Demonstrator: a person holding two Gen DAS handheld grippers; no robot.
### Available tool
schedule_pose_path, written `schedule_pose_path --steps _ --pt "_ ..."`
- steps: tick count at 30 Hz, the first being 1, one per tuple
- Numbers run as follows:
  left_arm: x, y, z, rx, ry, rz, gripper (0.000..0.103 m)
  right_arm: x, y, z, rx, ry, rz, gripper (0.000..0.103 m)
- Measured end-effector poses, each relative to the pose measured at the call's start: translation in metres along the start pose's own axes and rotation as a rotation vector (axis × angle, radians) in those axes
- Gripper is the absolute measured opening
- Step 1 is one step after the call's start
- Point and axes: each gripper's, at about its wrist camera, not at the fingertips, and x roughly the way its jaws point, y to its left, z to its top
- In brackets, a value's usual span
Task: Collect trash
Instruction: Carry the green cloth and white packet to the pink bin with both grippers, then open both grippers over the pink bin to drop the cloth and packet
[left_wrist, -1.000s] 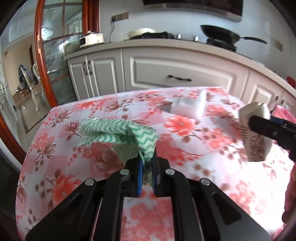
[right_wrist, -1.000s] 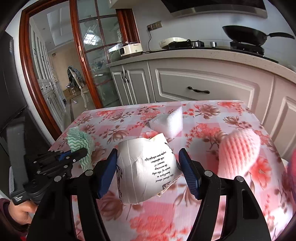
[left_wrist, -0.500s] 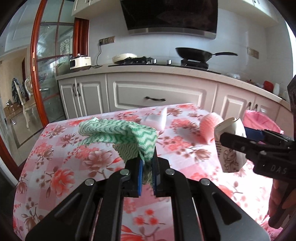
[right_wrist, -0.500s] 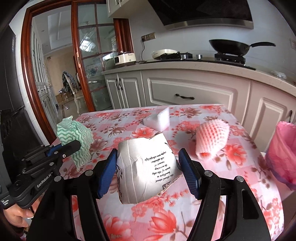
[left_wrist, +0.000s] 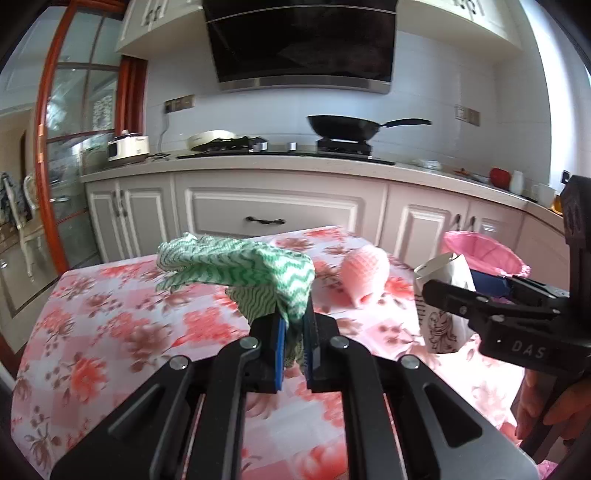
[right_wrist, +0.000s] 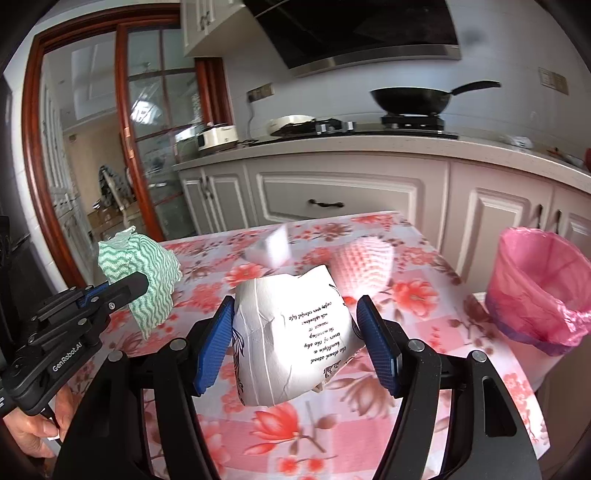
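Left claw (left_wrist: 294, 332) pinching wavy-striped cloth (left_wrist: 255, 273), crumpled paper cup (right_wrist: 291, 332)

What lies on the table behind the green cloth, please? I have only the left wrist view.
Observer: Behind the green cloth lies a white foam block, blurred, beside the pink foam net.
Operator: Thank you. Does the right claw grip the paper cup on both sides?
Observer: Yes, a blue pad presses each side of the crumpled cup, and its printed text faces up.
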Motion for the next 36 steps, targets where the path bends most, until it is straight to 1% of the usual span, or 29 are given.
schedule_pose_path --steps 7,16,21,24,31,36 --pt "0.022 -0.033 0.013 0.041 -0.007 -0.086 0.008 -0.003 -0.03 0.005 0.041 -0.034 -0.076 0.064" --pt "0.061 -0.087 0.029 0.106 -0.005 -0.209 0.008 -0.015 -0.093 0.009 0.13 -0.076 -0.198 0.064" --pt "0.082 -0.125 0.041 0.14 -0.015 -0.279 0.008 -0.026 -0.134 0.015 0.155 -0.106 -0.283 0.064" --pt "0.096 -0.148 0.05 0.142 -0.023 -0.321 0.008 -0.036 -0.159 0.018 0.165 -0.125 -0.331 0.064" --pt "0.135 -0.206 0.069 0.142 -0.027 -0.421 0.008 -0.051 -0.21 0.029 0.145 -0.151 -0.424 0.064" --pt "0.16 -0.25 0.083 0.16 -0.037 -0.495 0.008 -0.056 -0.252 0.034 0.164 -0.155 -0.479 0.064"
